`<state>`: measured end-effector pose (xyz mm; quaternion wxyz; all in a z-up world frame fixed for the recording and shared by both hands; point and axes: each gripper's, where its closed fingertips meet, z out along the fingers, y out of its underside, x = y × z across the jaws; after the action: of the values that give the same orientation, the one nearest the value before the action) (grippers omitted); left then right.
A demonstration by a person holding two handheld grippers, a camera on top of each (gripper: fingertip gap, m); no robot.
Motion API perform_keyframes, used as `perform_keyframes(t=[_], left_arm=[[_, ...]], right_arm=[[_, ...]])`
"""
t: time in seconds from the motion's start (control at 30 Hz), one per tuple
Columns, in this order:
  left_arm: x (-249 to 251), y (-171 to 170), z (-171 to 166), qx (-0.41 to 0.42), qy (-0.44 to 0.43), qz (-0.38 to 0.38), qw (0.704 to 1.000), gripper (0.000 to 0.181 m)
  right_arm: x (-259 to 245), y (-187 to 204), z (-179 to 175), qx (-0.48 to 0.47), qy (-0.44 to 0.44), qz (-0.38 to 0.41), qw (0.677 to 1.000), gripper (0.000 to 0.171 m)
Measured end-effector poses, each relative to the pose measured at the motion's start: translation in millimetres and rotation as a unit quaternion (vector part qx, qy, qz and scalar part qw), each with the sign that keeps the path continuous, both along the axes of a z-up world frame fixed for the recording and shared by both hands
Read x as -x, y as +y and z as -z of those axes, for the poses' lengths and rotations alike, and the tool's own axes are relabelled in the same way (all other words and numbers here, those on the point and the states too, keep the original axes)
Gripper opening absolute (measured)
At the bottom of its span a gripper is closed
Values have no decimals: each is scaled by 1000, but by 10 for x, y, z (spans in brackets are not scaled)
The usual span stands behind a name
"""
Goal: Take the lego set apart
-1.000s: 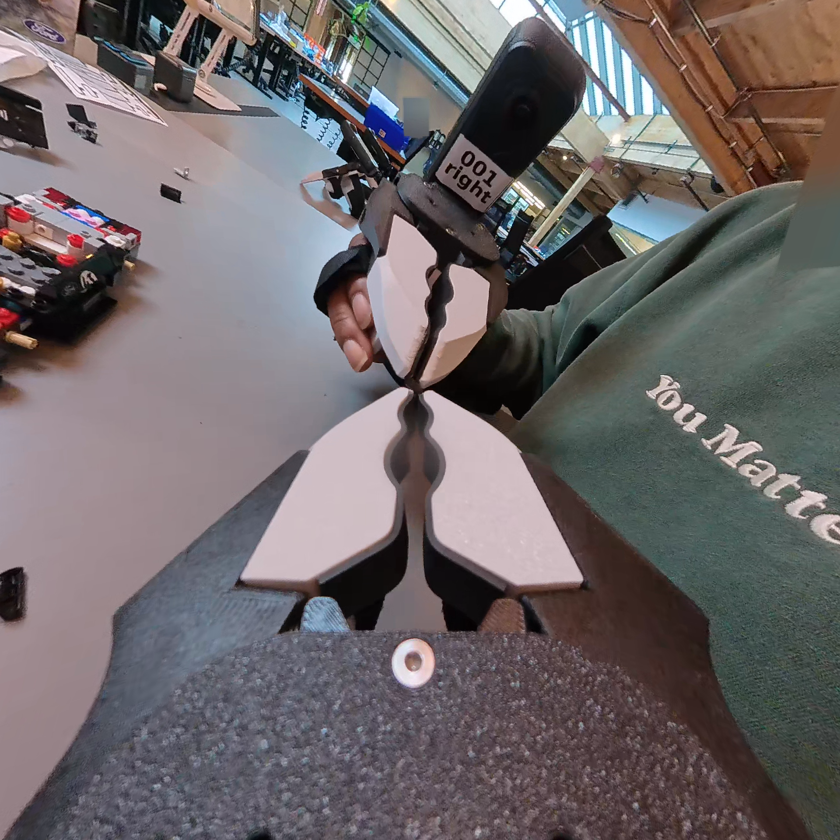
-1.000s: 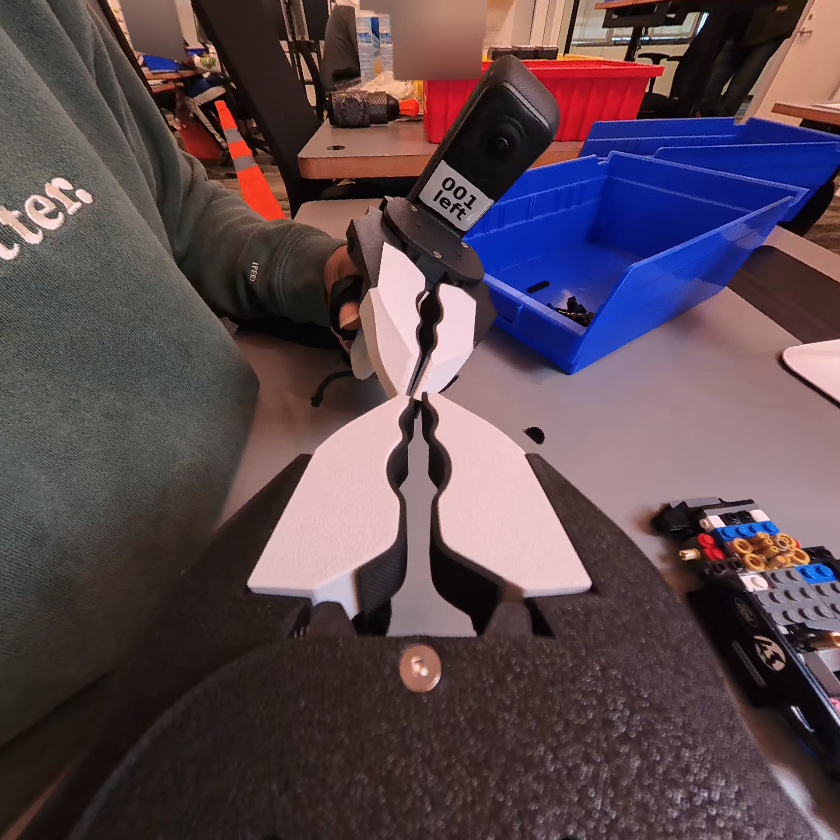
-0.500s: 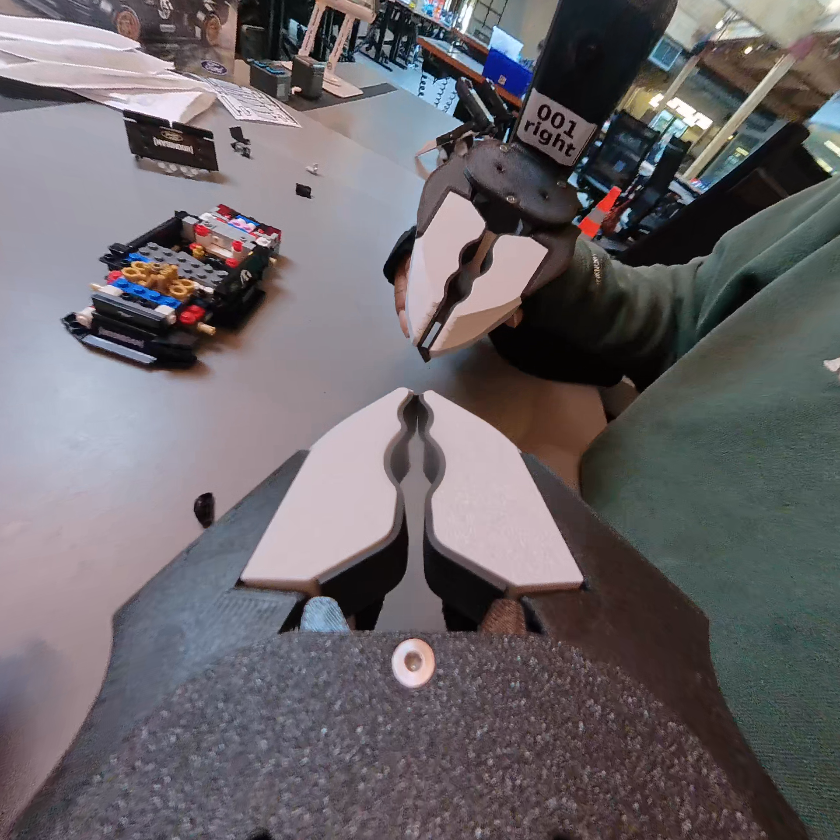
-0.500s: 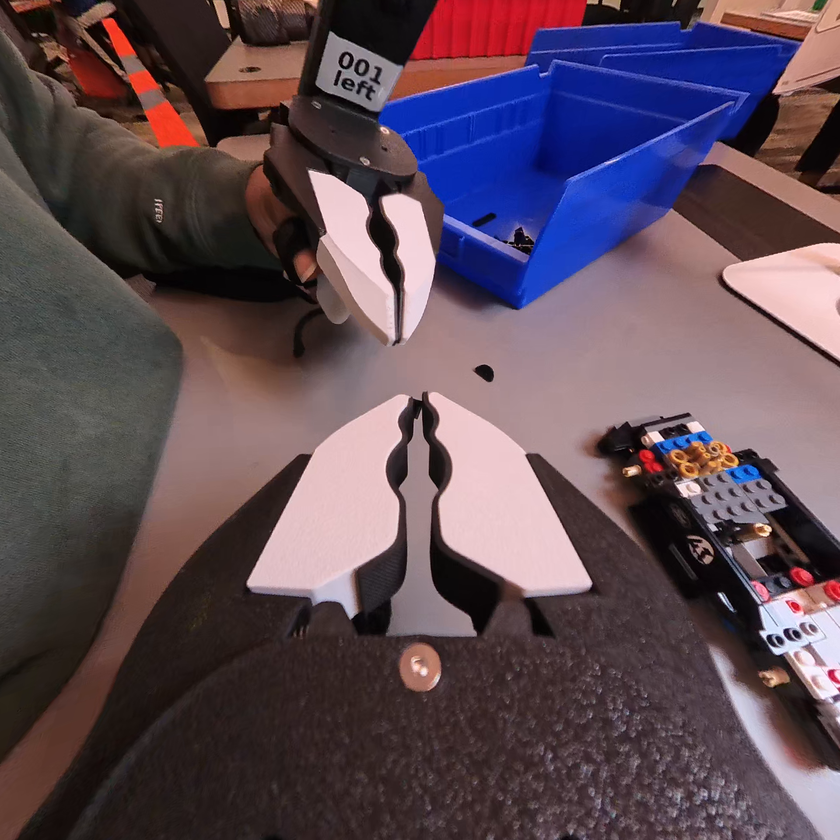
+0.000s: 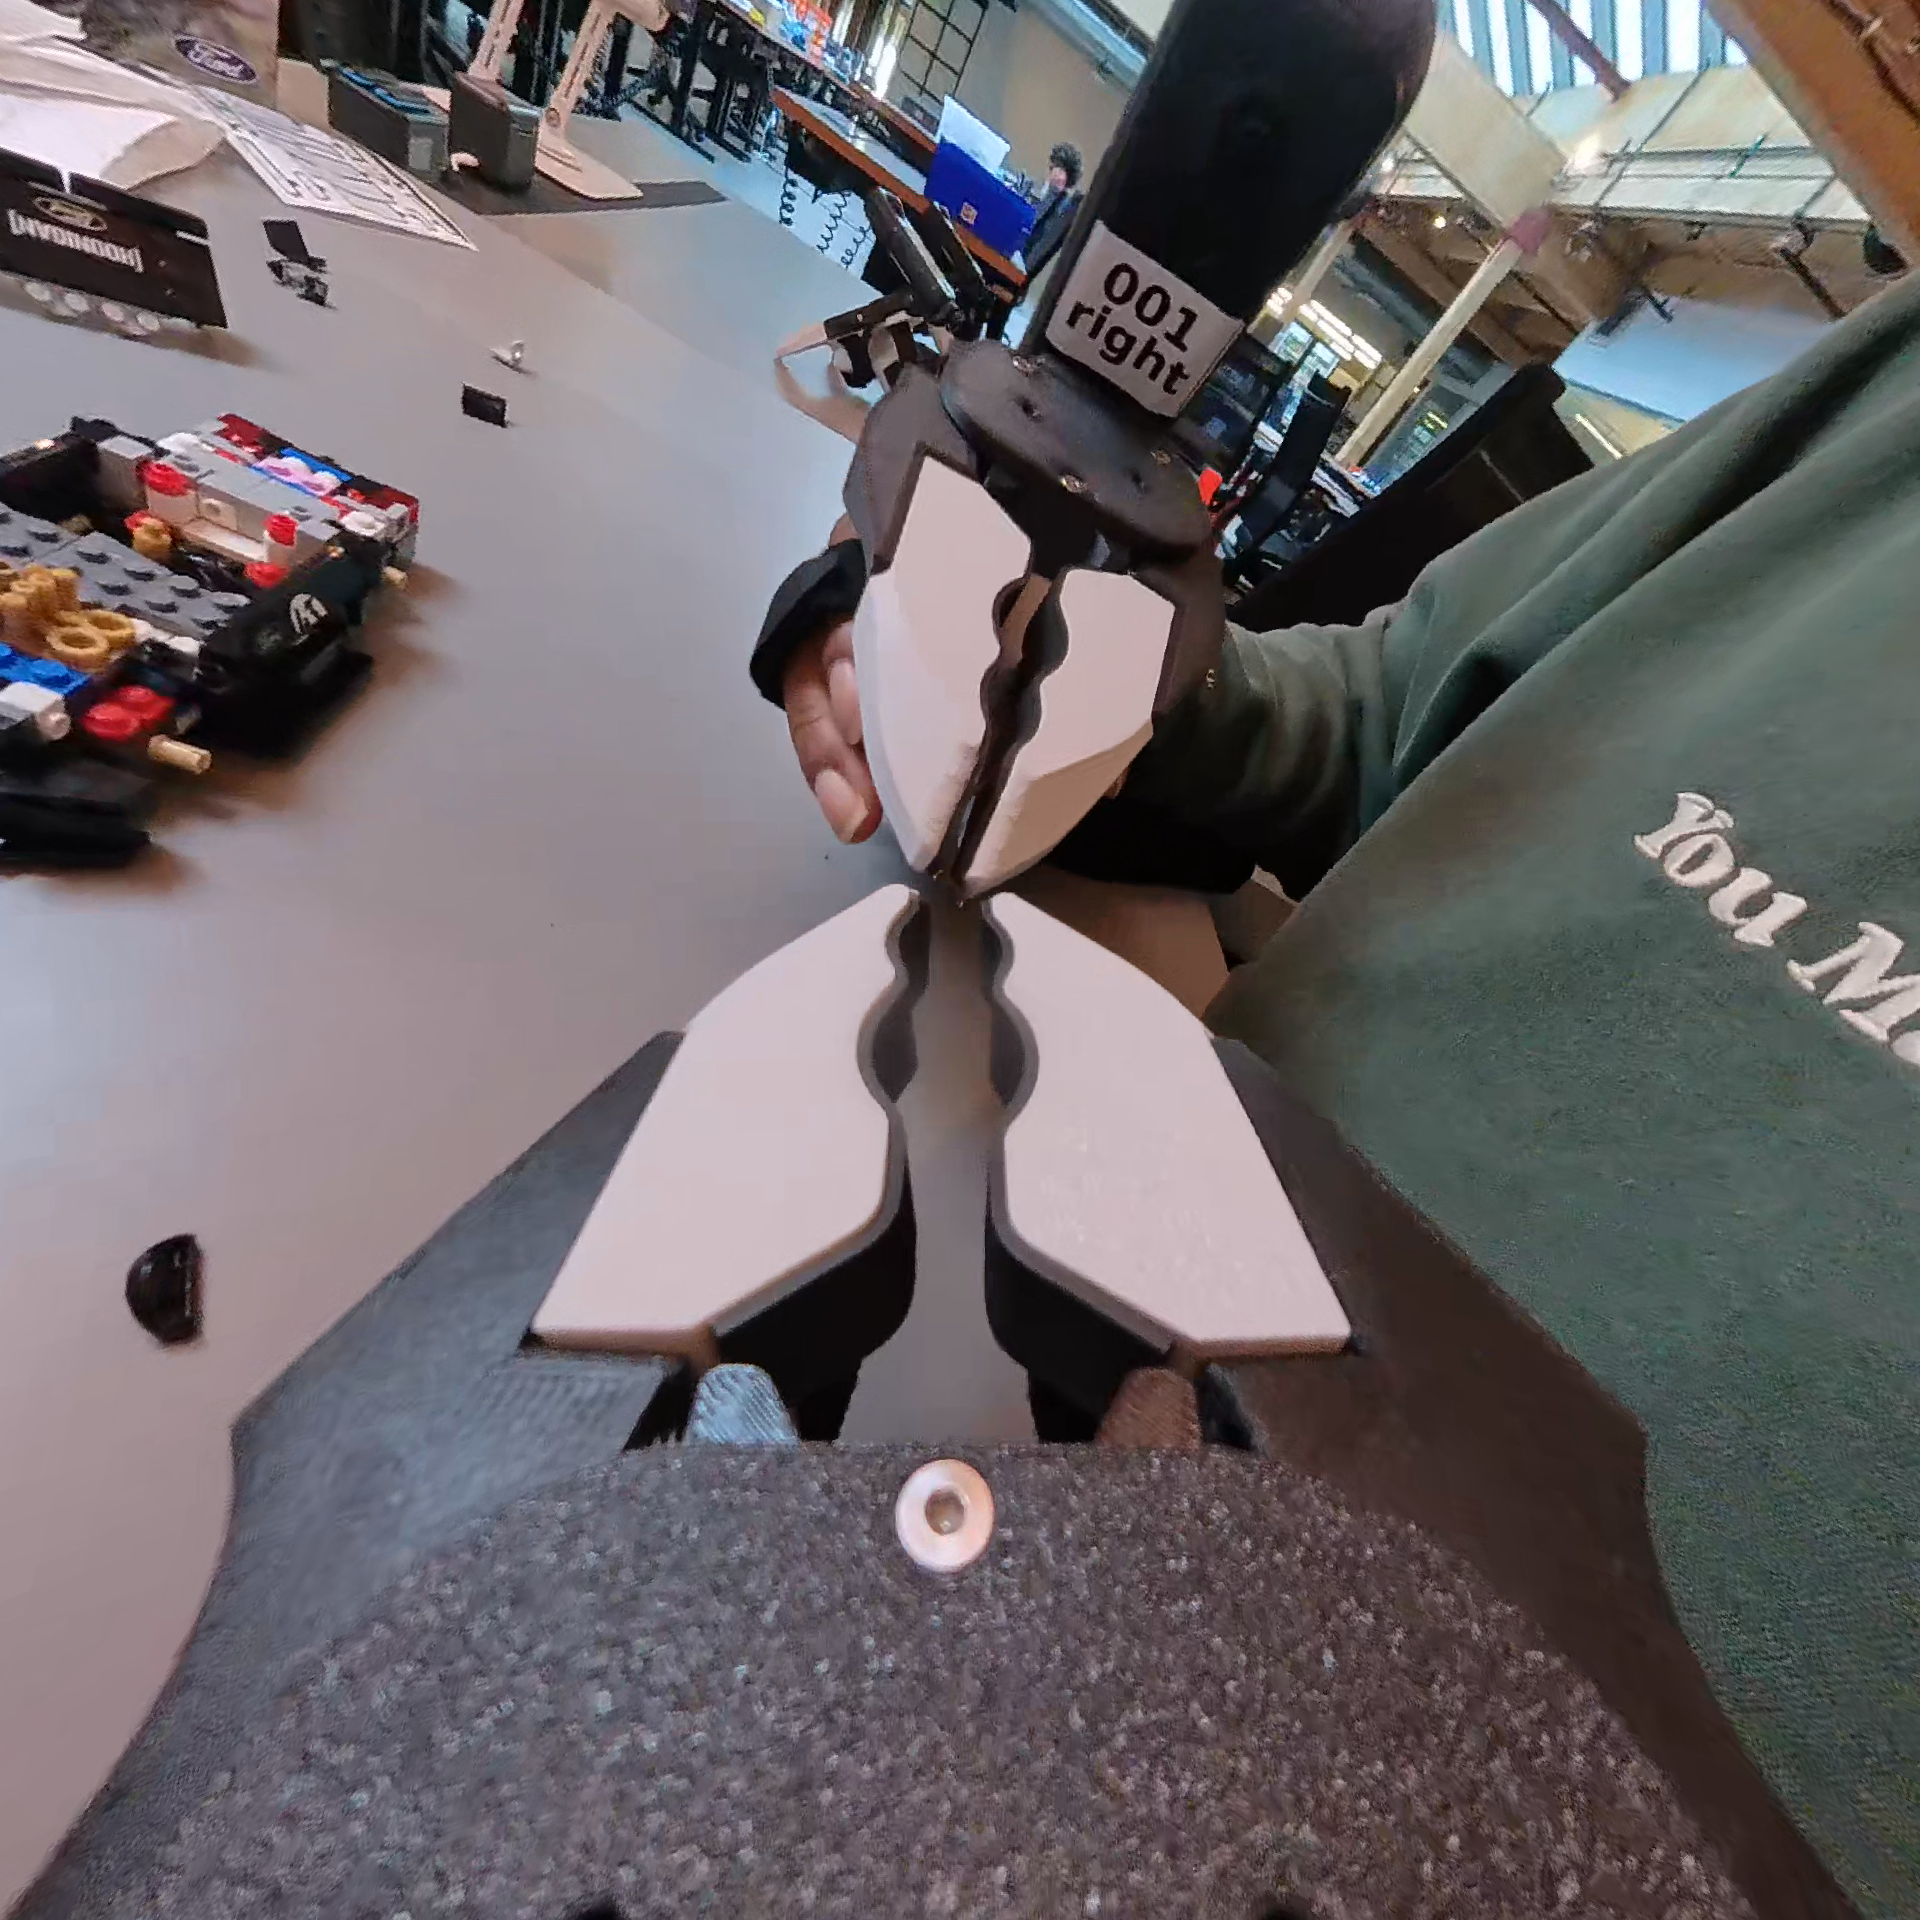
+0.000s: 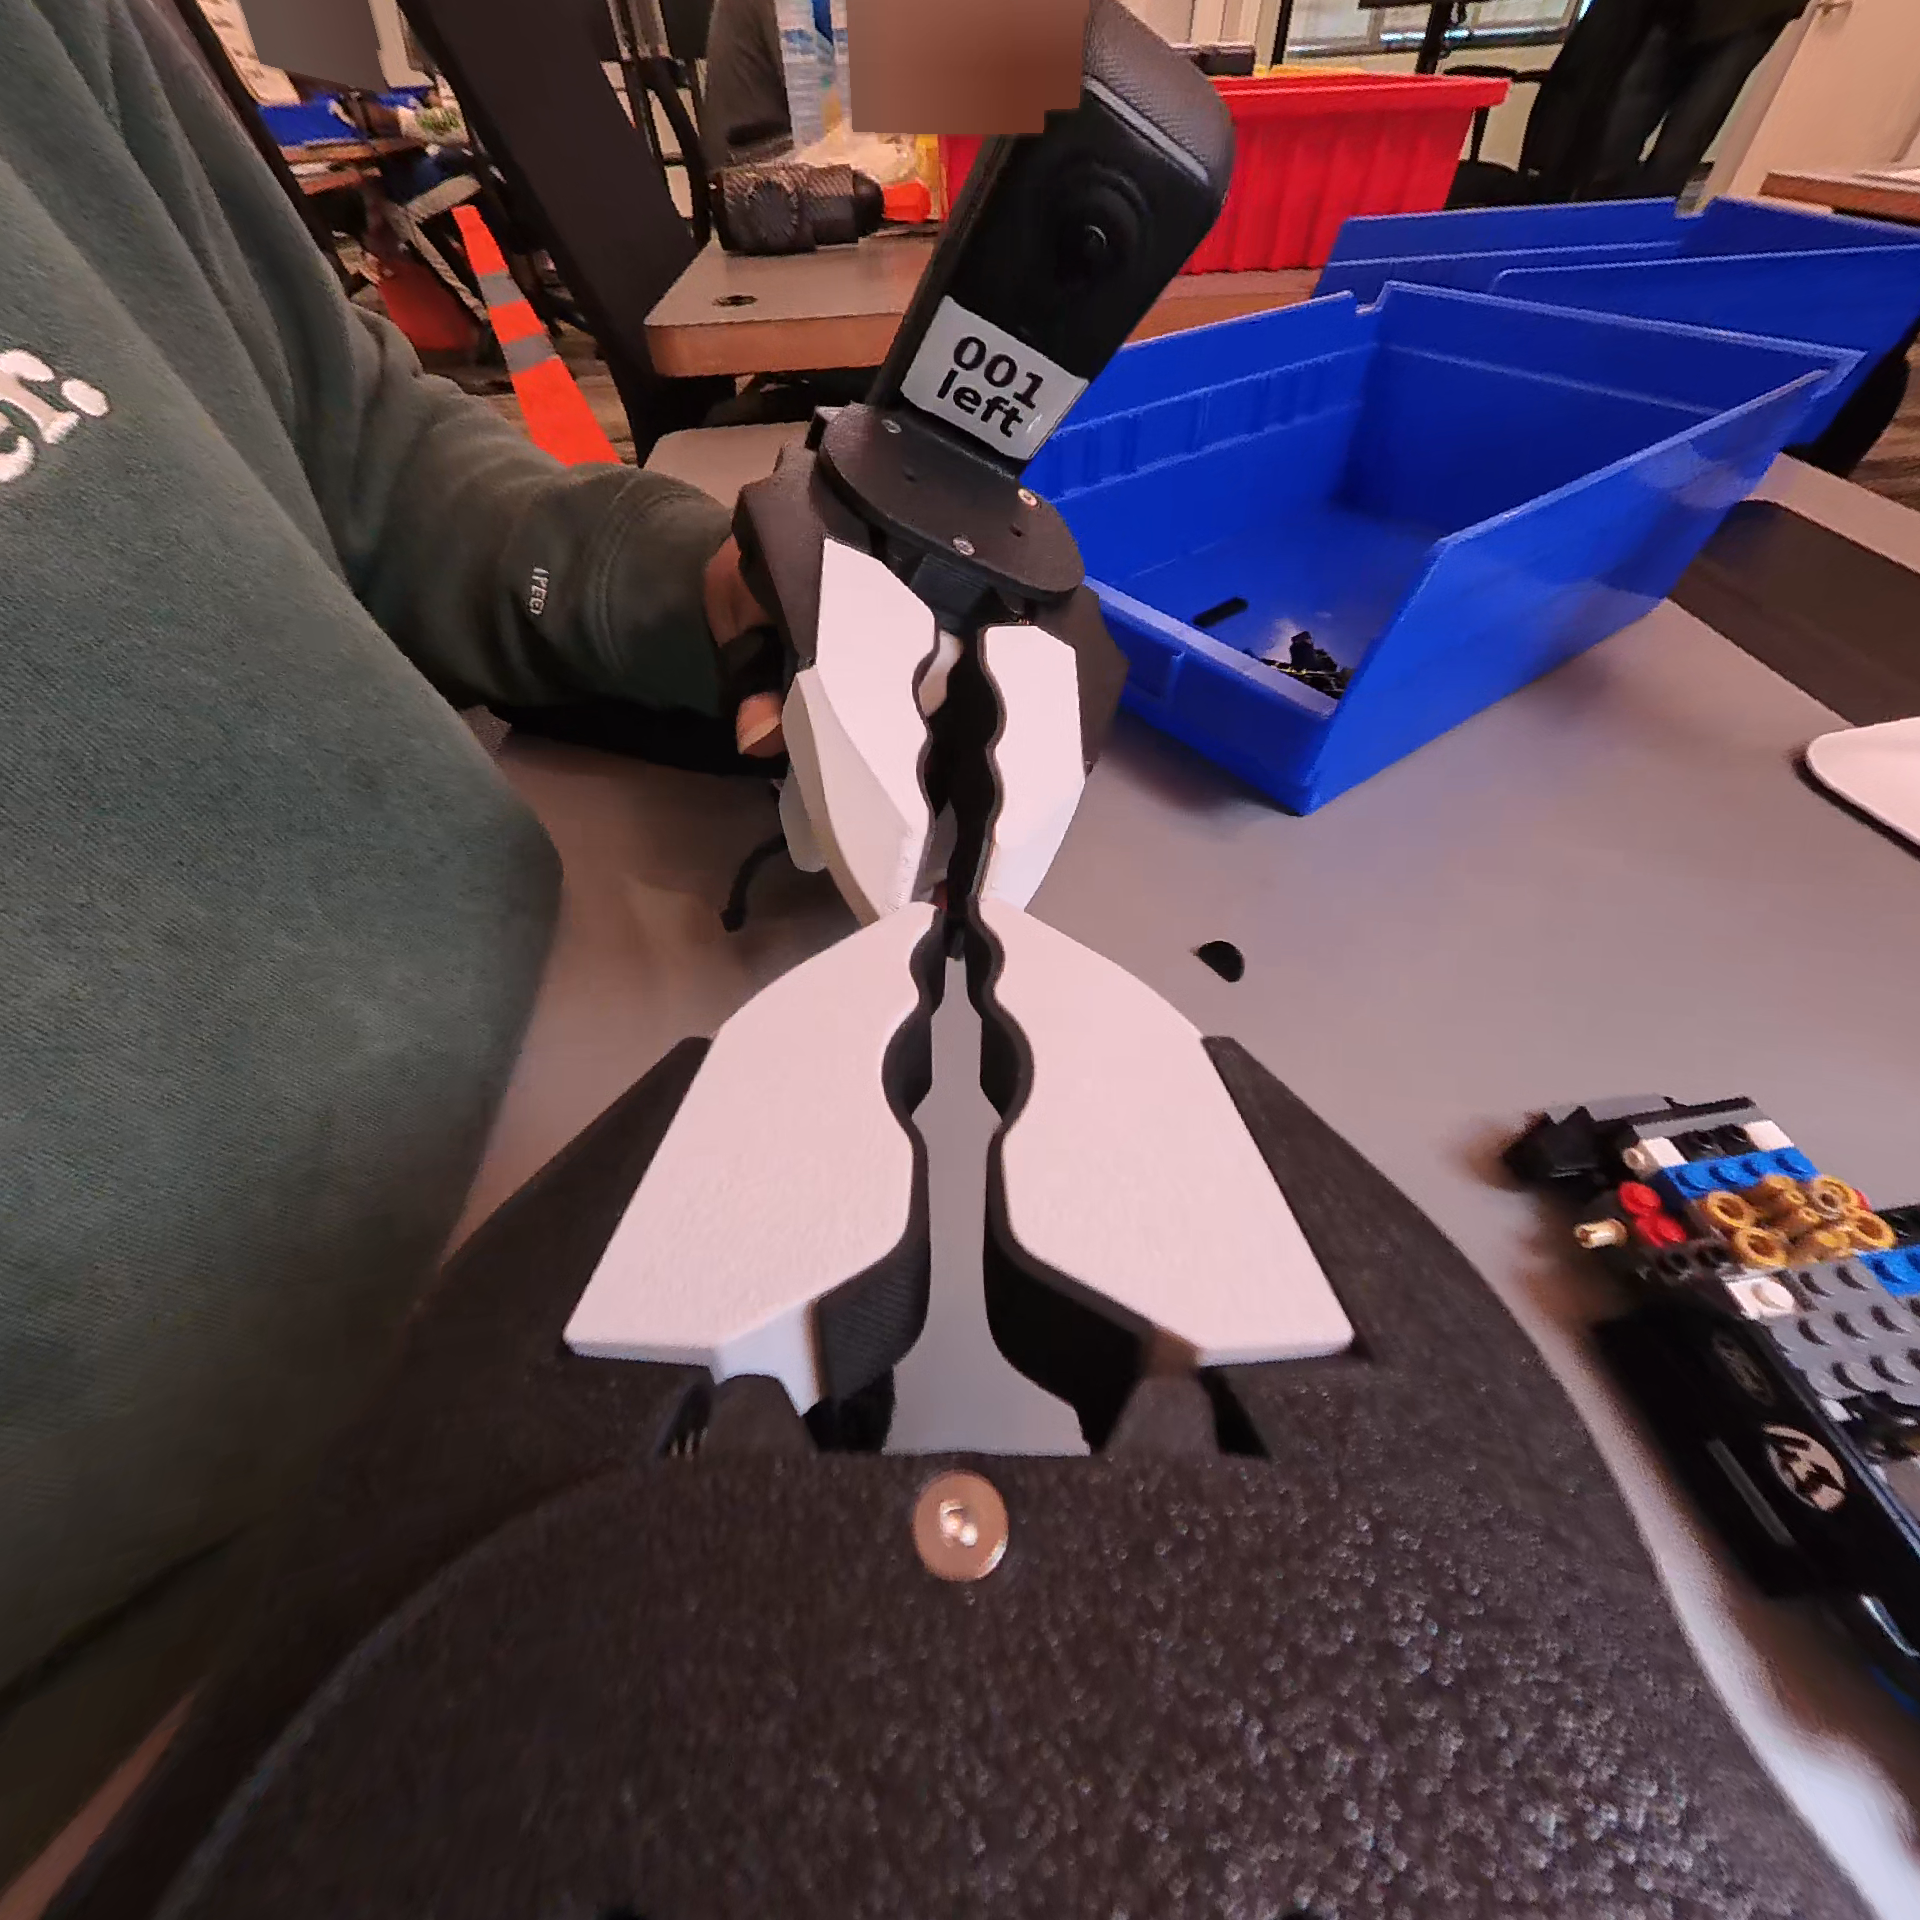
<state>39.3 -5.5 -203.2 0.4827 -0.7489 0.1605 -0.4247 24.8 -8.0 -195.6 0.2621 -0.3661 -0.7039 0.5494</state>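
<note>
Your left gripper (image 5: 948, 906) and right gripper (image 6: 954, 914) share white wavy-edged fingers (image 5: 748, 1164), speckled black bodies, one silver screw (image 5: 943, 1512) at 6 o'clock. You wear a green sweatshirt (image 5: 1621, 1039) with white lettering, black fingerless gloves (image 5: 805, 613).

Materials and surface finish, both wrist views

The left gripper (image 5: 948, 906) and right gripper (image 6: 956, 914) carry matt white plastic fingers (image 5: 758, 1143) with a fine grain, mounted on rough, pebbled black housings (image 6: 935, 1714), each fixed by 1 shiny metal screw (image 5: 943, 1527). The table (image 5: 468, 935) is smooth, matt grey. The lego set (image 6: 1766, 1278) is glossy studded plastic in black, grey, blue, red and gold. The bin (image 6: 1455, 540) is glossy blue plastic. The sweatshirt (image 5: 1610, 1039) is soft green cloth with raised white stitching.
</note>
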Motion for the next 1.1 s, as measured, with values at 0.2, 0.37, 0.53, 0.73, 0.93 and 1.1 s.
perform_keyframes(t=[0.2,0.37,0.53,0.73,0.93,1.1], left_arm=[[-7,-18,-18,-7,2,6,1000,0],[165,10,-78,-20,20,-25,999,0],[363,41,-93,-23,44,-62,997,0],[483,3,108,-20,179,-65,982,0],[292,-192,628,50,297,25,953,25],[219,-196,825,64,343,37,936,19]], right_arm=[[-9,-10,-6,10,-2,-5,1000,4],[-13,54,-52,19,4,5,1000,5],[-1,93,-64,21,6,13,1000,5],[11,308,-16,-3,-8,55,998,6],[29,395,93,-13,-36,74,997,6],[27,367,166,-33,-50,71,996,6]])
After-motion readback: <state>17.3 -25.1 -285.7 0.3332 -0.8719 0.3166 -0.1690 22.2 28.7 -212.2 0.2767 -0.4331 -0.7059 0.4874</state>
